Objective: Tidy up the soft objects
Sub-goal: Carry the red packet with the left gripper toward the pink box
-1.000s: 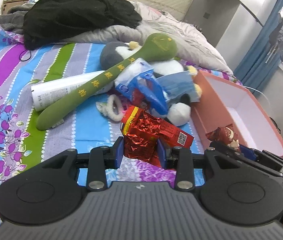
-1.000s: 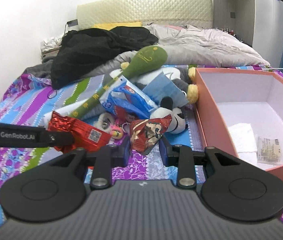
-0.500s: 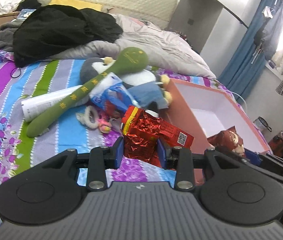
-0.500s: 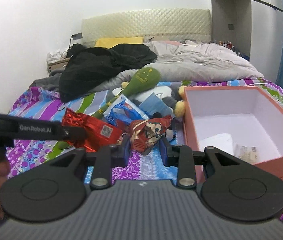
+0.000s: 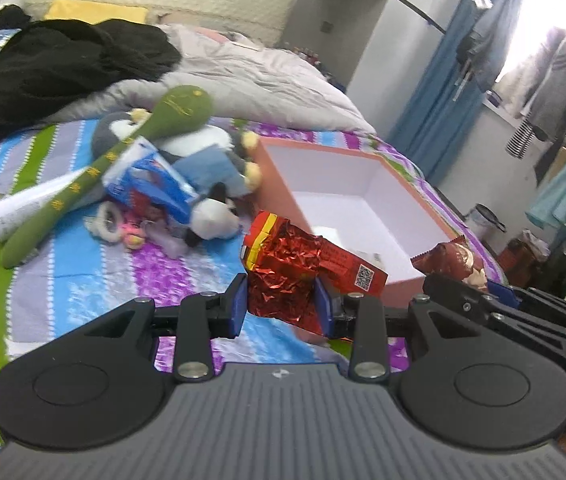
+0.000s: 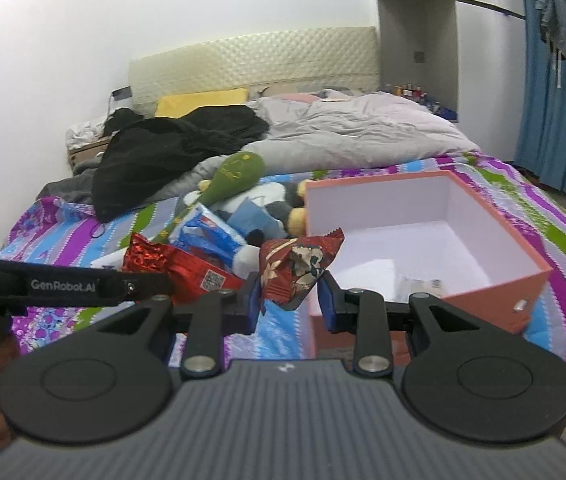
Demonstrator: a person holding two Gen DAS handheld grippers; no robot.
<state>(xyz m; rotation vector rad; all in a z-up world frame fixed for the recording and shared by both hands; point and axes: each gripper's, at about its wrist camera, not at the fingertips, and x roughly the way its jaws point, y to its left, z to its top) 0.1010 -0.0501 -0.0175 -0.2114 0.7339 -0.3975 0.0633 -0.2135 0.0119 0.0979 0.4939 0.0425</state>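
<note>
My left gripper [image 5: 281, 303] is shut on a crinkled red foil packet [image 5: 295, 268] with a yellow end and a QR label, held above the striped bedspread near the box's near corner. My right gripper [image 6: 290, 300] is shut on a dark red snack bag [image 6: 297, 266], held over the near-left rim of the open pink box [image 6: 495, 280] with its white inside [image 5: 363, 208]. In the right wrist view the red foil packet [image 6: 179, 266] and the left gripper's arm show at the left. The right gripper's arm [image 5: 503, 312] and its bag [image 5: 453, 258] appear at the right of the left wrist view.
A pile lies left of the box: a long green plush club [image 5: 95, 172], a penguin plush [image 5: 203, 148], blue plastic packets [image 5: 151, 184], a white tube [image 5: 23, 204]. Black clothing [image 6: 171, 148] and a grey quilt [image 6: 363, 132] cover the bed's far half. Paper items [image 6: 419, 284] lie inside the box.
Both grippers have risen and drawn back from the pile toward the box's near corner, each keeping its packet. The box now sits closer in front of the held packets.
</note>
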